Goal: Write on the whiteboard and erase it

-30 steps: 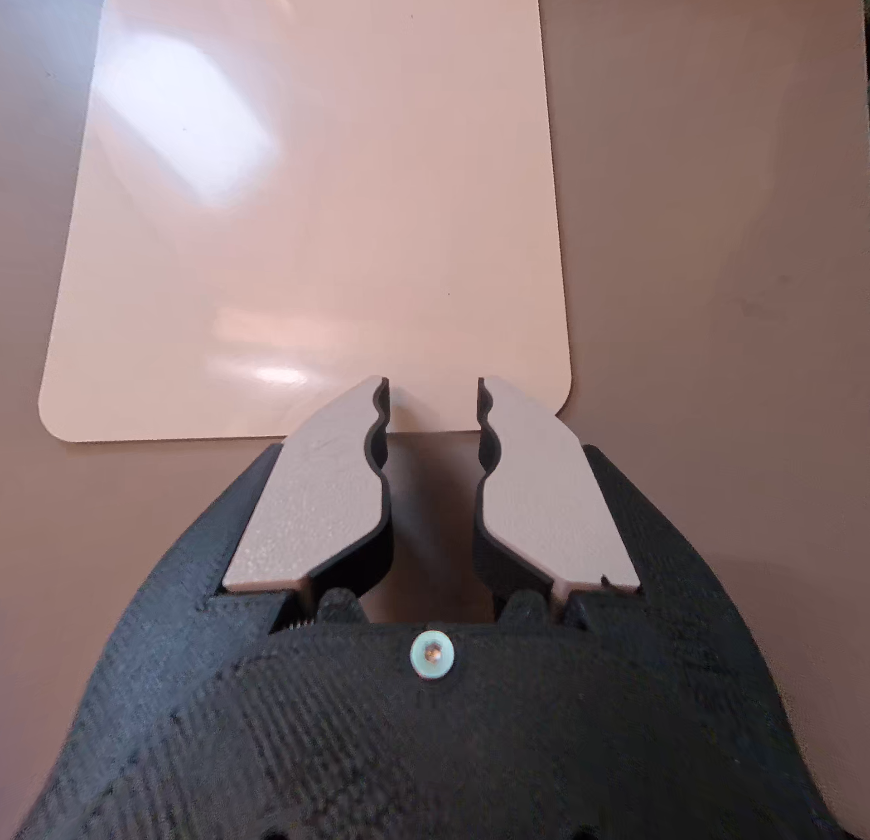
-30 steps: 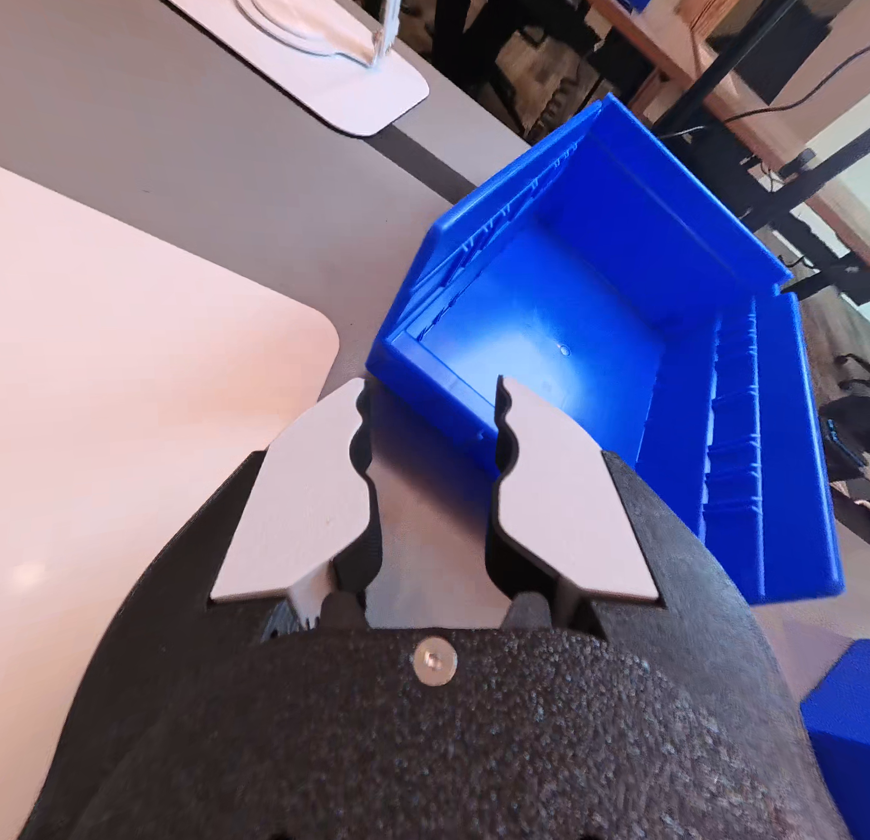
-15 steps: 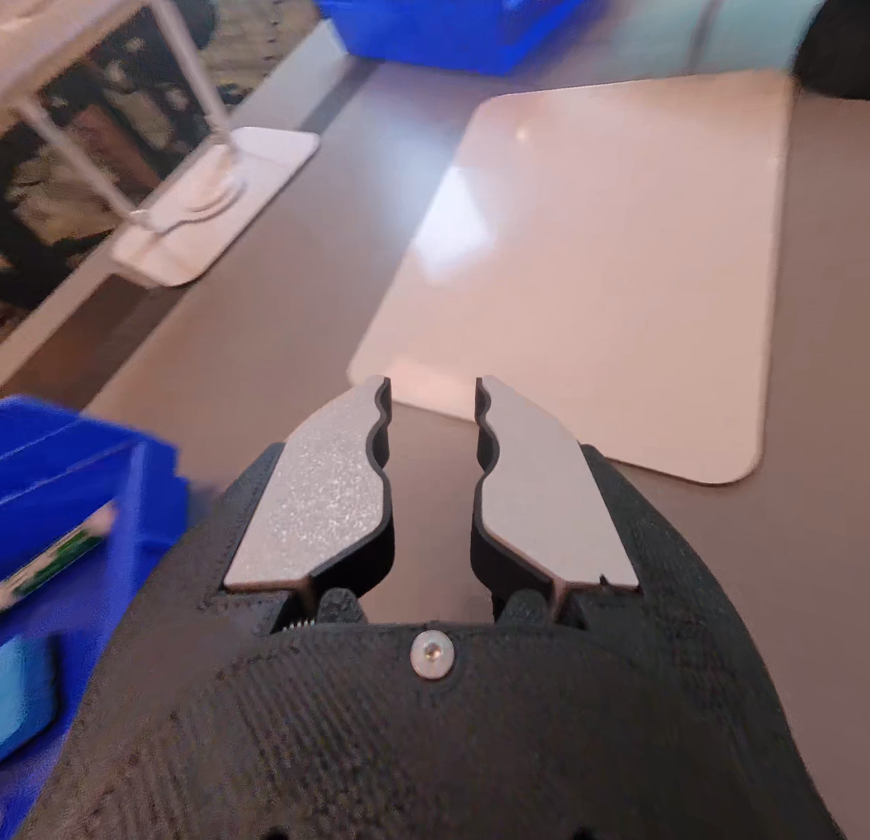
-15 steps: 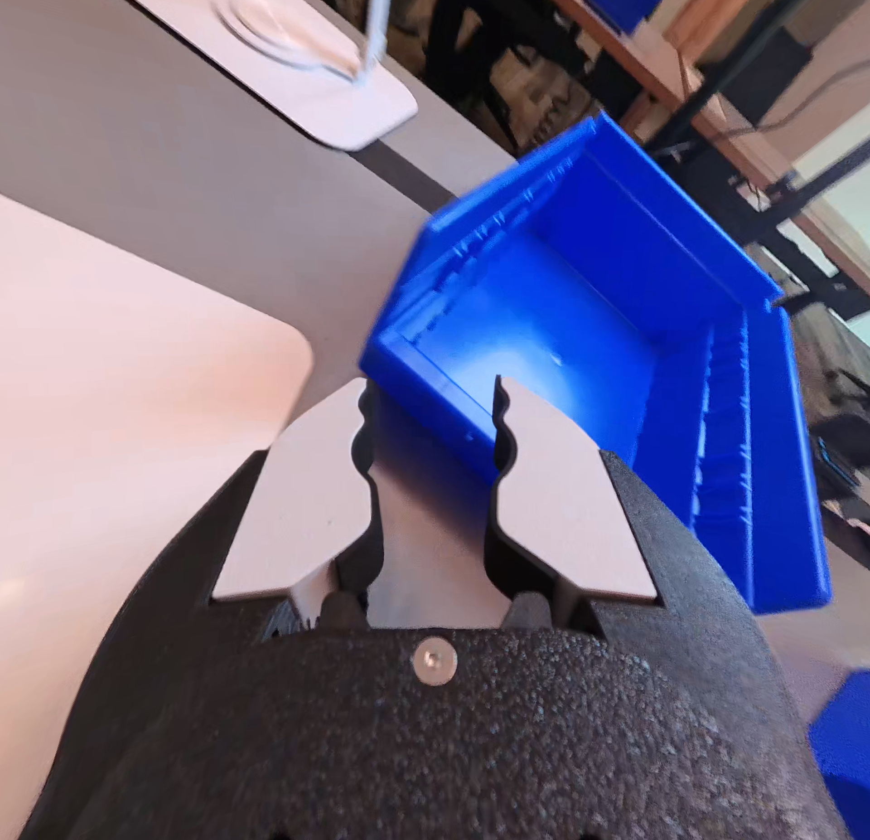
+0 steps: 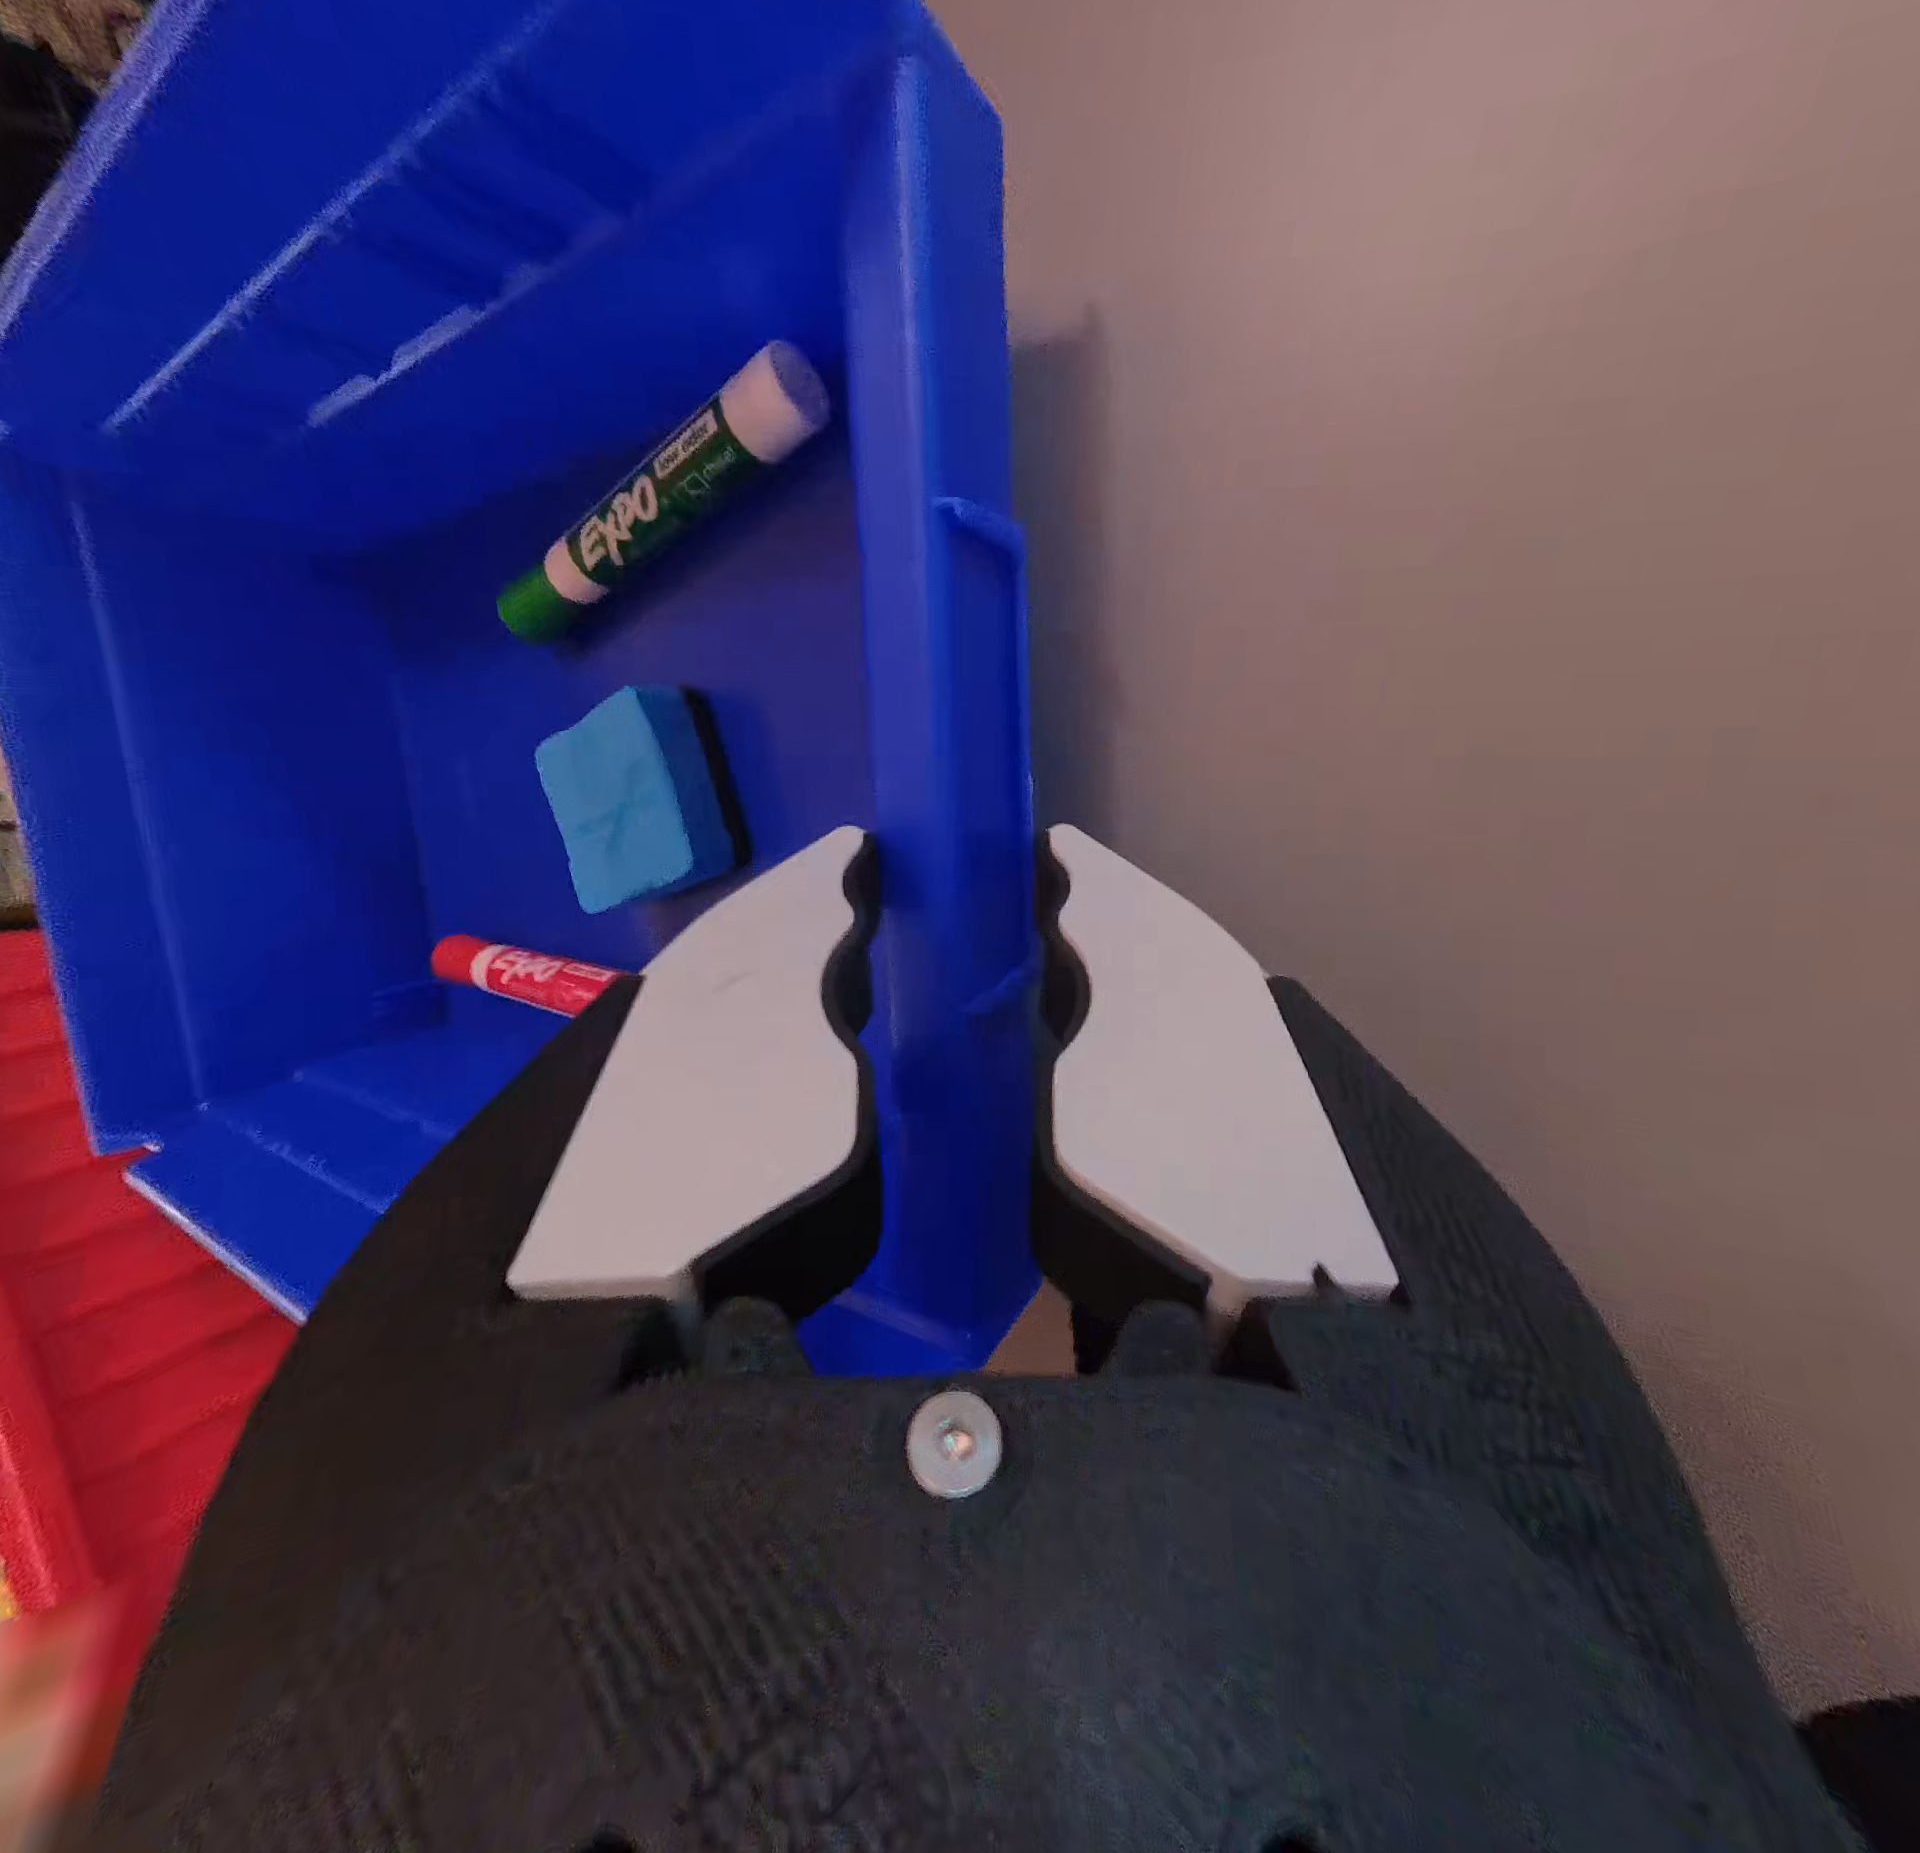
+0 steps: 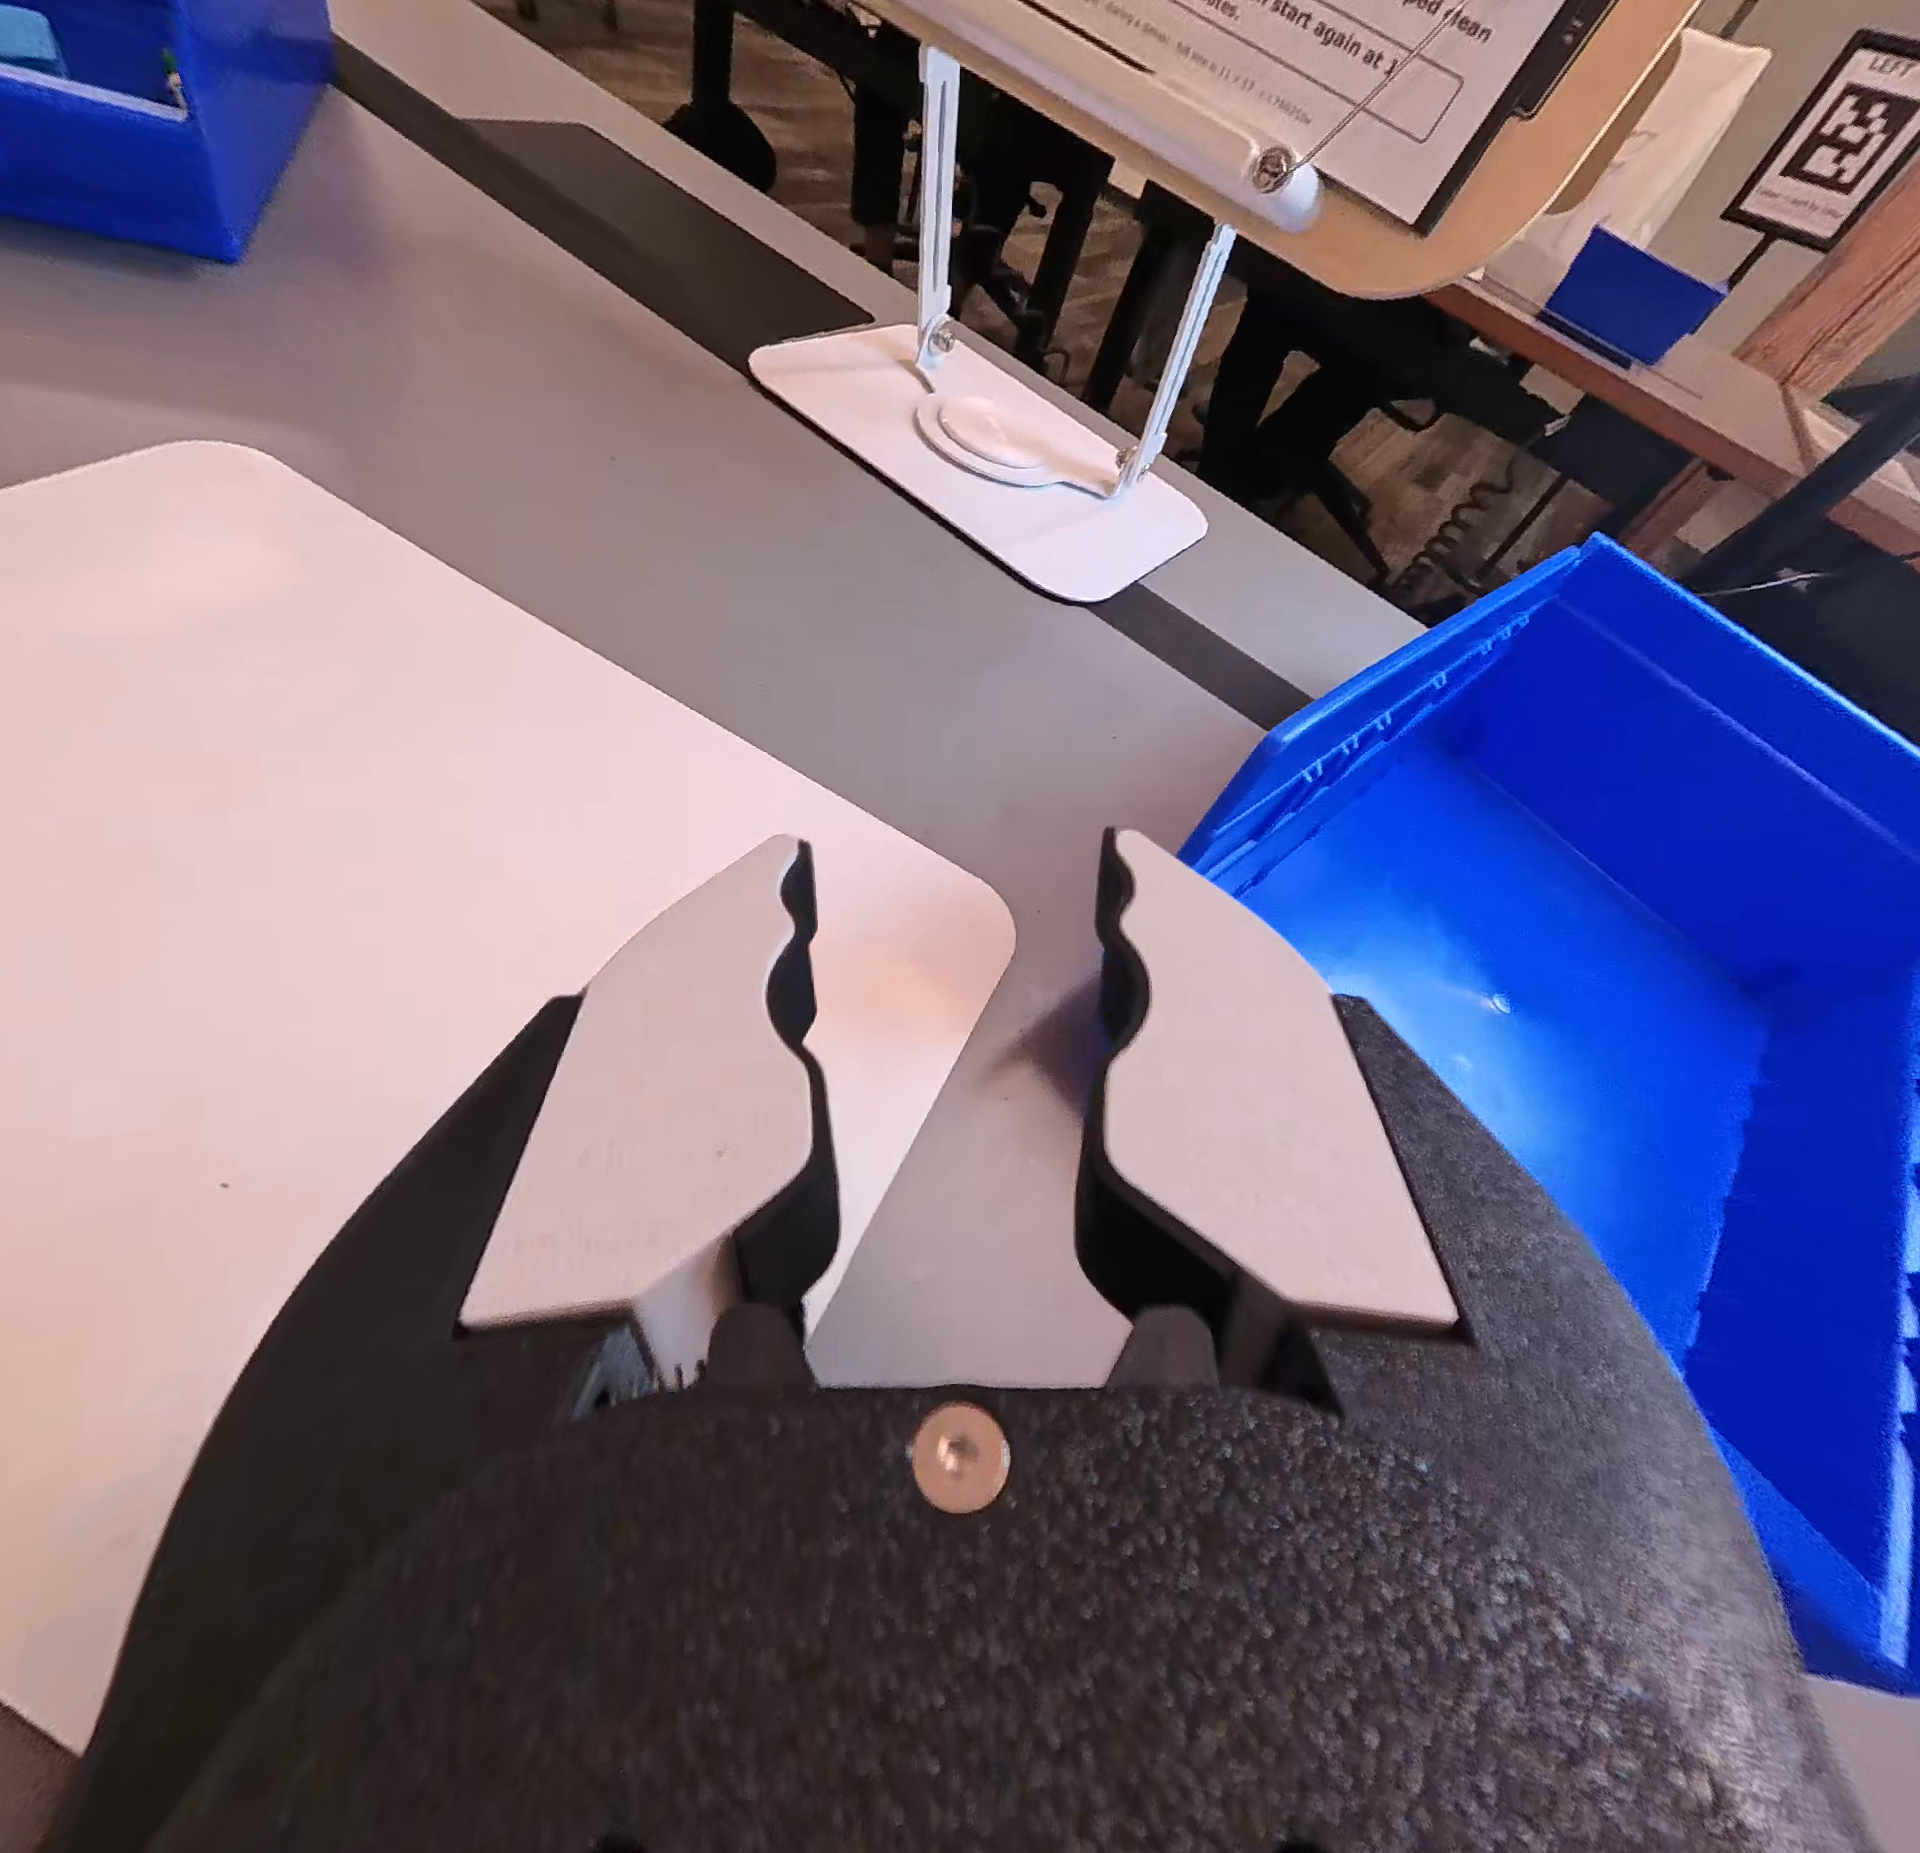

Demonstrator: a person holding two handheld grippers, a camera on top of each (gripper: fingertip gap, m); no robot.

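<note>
Your left tool (image 5: 956,858) hangs over the right wall of a blue bin (image 5: 925,453), fingers apart with nothing between them but that wall seen from above. Inside the bin lie a green marker (image 5: 665,489), a blue eraser (image 5: 639,801) nearer you, and a red marker (image 5: 520,972) partly hidden behind your left finger. A red surface (image 5: 94,1232) shows left of the bin. Your right tool (image 6: 956,858) is spread wide and empty above the near right corner of the whiteboard (image 6: 312,816), which lies flat and blank on the grey table (image 6: 623,432). An empty blue bin (image 6: 1558,972) sits just right of it; a white stand (image 6: 987,453) is beyond.
</note>
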